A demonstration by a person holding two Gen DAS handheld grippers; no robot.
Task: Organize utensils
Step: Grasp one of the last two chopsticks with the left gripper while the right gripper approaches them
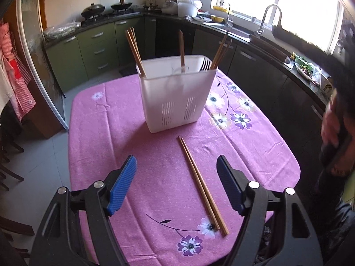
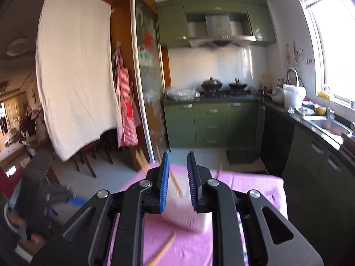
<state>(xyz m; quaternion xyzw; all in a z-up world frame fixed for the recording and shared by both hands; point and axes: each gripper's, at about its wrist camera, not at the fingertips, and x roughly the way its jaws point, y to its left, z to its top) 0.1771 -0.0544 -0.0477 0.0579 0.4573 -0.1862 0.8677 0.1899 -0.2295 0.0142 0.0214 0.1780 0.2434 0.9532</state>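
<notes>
A white plastic utensil caddy (image 1: 177, 95) stands on the pink flowered tablecloth (image 1: 155, 177). Several wooden chopsticks (image 1: 134, 48) and a fork (image 1: 205, 63) stick up in it. A pair of wooden chopsticks (image 1: 200, 181) lies on the cloth in front of it. My left gripper (image 1: 176, 181) is open above the cloth, with the lying pair between its blue pads, nearer the right one. My right gripper (image 2: 178, 181) is raised over the caddy (image 2: 188, 215), its pads a narrow gap apart and empty. The view is blurred. The lying chopsticks (image 2: 162, 250) show below.
The table edge drops to a tiled floor (image 1: 44, 155) on the left. Green cabinets (image 1: 93, 51), a stove with woks (image 1: 93, 11) and a sink counter (image 1: 255, 33) line the kitchen behind. Chairs (image 2: 88, 157) and a hanging white sheet (image 2: 73, 66) stand at the left.
</notes>
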